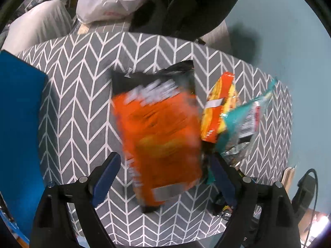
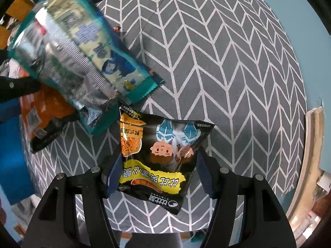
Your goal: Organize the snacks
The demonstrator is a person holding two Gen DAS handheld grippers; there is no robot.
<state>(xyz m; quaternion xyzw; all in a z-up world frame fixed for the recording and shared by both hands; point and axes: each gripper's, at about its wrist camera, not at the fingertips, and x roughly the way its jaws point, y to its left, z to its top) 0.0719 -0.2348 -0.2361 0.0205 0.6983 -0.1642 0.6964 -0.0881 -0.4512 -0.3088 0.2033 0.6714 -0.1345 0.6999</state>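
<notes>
Right wrist view: right gripper (image 2: 158,172) clamps the black noodle pack (image 2: 159,161) by both side edges over the chevron-cloth table (image 2: 238,72); teal pack (image 2: 72,49) lies at 10 o'clock. Left gripper (image 1: 165,177) w/ jaws spread, orange bag (image 1: 161,132) loose between them, blurred. Crinkly, slick film, so grip seams, not puffed middles.

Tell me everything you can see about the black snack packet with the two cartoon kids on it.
The black snack packet is a glossy, crinkled foil-like pouch with two cartoon children, a noodle photo, a yellow banner of Chinese characters and a white logo, all upside down in the right wrist view. It sits between the right claw fingers, whose blue pads press its two side edges, above the grey chevron cloth. Its top corner meets the teal packet.
</notes>
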